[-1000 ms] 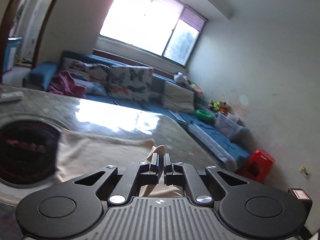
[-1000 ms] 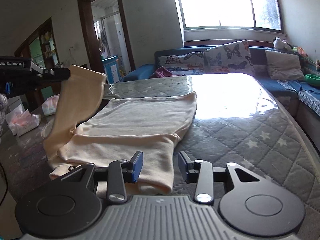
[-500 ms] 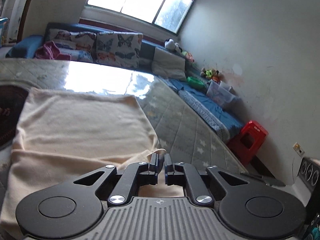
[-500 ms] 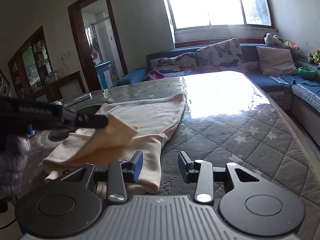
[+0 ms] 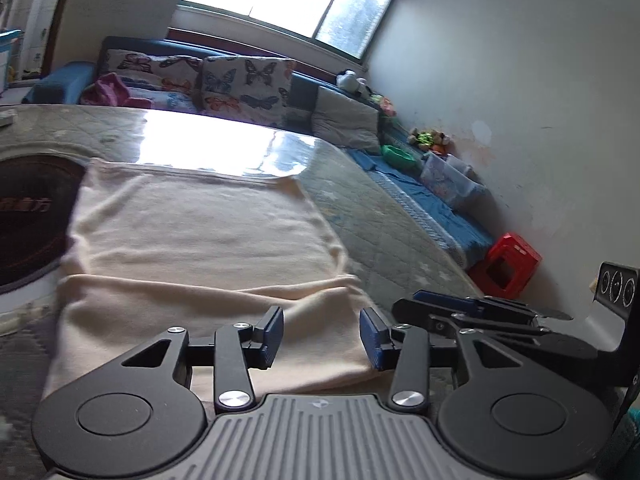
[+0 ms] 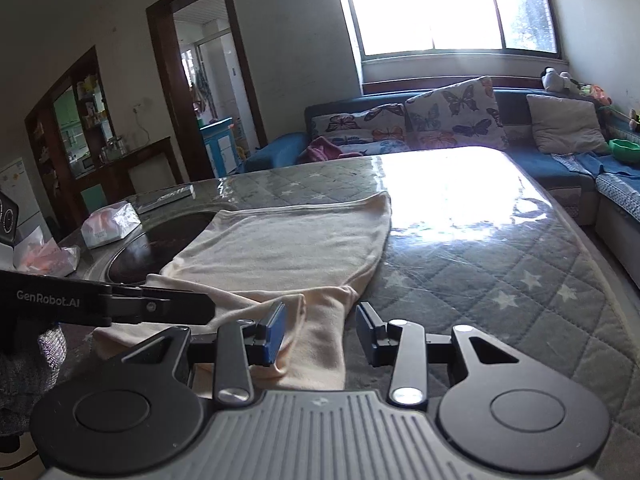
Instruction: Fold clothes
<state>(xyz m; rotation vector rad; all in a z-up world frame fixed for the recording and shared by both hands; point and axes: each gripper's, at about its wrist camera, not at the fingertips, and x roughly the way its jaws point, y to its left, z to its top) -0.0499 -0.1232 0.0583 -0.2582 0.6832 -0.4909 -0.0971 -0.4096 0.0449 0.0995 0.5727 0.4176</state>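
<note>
- We see a cream garment (image 5: 208, 240) lying flat on the table (image 5: 380, 232), its far part spread smooth and its near part folded over in a thicker band across the front.
- Our left gripper (image 5: 322, 336) is over the near edge of that band; its jaws are opening, the blue pads (image 5: 272, 330) stand apart, and the cloth lies beneath the gap with neither pad pressing on it, so the claw has released.
- From the right wrist view the garment (image 6: 288, 248) reaches from the near left toward the bright middle of the table (image 6: 500, 272), with a sleeve end lying at the near edge.
- Our right gripper (image 6: 320, 334) is released too: its jaws stand apart, above the sleeve end, and grasp nothing. The left pad (image 6: 274, 332) is over the cloth, the right one over the bare quilted cover just beside it.
- In that same view the left gripper (image 6: 204, 312) comes in level from the left, its tip low above the folded band; a gloved hand (image 6: 28, 376) is behind it.
- The right gripper (image 5: 460, 312) shows at the near right of the left wrist view, beside the garment's near right corner.
- A dark round plate (image 5: 28, 220) sits at the garment's left, partly under it.
- A sofa (image 6: 440, 120) with butterfly cushions stands beyond the table's far edge, under the window.
- A red stool (image 5: 506, 266) stands on the floor at the right.
</note>
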